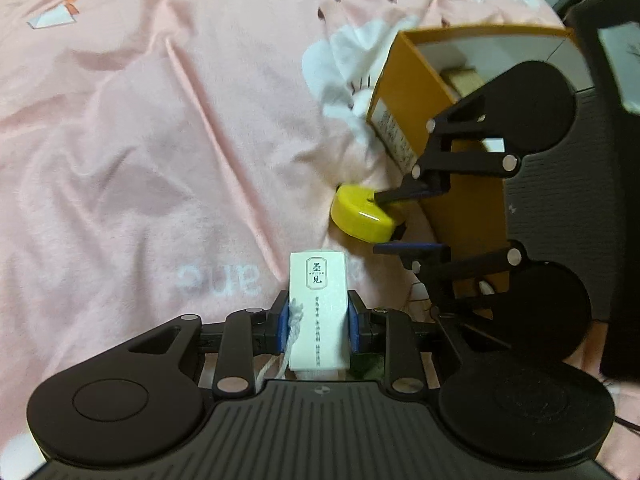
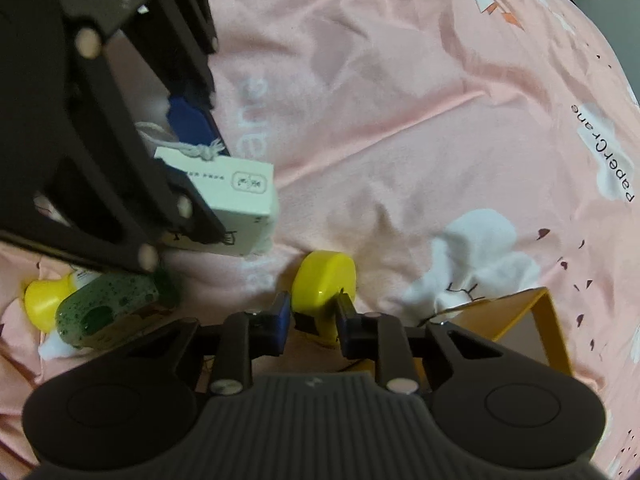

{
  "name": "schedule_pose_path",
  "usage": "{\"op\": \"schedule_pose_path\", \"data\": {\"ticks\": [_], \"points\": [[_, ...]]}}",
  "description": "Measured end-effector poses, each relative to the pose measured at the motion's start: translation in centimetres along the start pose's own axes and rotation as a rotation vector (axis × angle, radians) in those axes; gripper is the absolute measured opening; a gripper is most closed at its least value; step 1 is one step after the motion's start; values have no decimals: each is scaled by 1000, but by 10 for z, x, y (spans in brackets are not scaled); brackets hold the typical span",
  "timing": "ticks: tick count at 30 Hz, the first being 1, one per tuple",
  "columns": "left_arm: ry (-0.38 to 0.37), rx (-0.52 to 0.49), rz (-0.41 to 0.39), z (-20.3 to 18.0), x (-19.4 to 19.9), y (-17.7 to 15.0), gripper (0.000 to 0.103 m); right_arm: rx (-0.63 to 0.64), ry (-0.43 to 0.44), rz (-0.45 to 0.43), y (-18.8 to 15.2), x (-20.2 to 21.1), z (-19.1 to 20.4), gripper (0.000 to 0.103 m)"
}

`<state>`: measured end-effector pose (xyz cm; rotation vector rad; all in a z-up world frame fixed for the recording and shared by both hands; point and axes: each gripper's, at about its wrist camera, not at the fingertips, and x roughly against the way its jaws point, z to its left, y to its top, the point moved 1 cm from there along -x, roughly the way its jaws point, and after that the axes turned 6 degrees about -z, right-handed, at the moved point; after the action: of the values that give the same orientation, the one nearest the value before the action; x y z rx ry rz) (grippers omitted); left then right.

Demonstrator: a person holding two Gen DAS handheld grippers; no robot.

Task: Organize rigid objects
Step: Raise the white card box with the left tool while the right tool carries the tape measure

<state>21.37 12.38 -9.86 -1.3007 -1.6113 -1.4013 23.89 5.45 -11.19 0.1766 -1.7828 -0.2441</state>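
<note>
Yellow disc (image 2: 324, 280) beside orange box (image 2: 520, 316), green bottle (image 2: 108, 308).

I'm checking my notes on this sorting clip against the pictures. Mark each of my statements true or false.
1. The left gripper grips a white box. True.
2. The right gripper is empty. False: its jaws are closed on a yellow disc.
3. The orange box stands open. True.
4. The bedsheet is blue. False: it is pink.
5. A green bottle with a yellow cap lies on the sheet. True.
</note>
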Motion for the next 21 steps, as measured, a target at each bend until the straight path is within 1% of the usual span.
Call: {"op": "schedule_pose_path", "data": {"ticks": [2, 4, 6, 10, 12, 17, 19, 21], "points": [[11, -17, 7, -2, -3, -1, 31, 15, -23, -1, -4, -7, 4, 28], [17, -24, -4, -5, -2, -2, 31, 10, -30, -13, -8, -8, 1, 29], [18, -27, -17, -7, 2, -4, 31, 5, -44, -29, -9, -5, 3, 28], [12, 6, -43, -4, 11, -8, 31, 5, -69, -76, -13, 8, 7, 22], [15, 19, -60, -3, 18, -9, 31, -26, -57, -108, -14, 21, 5, 20], [11, 62, -116, -1, 40, -8, 31, -76, -32, -184, -17, 51, -2, 20], [10, 72, -136, -3, 50, -7, 31, -94, -33, -214, -19, 63, -3, 20], [16, 62, -165, -8, 62, -4, 31, -100, -48, -249, -21, 78, -2, 19]]}}
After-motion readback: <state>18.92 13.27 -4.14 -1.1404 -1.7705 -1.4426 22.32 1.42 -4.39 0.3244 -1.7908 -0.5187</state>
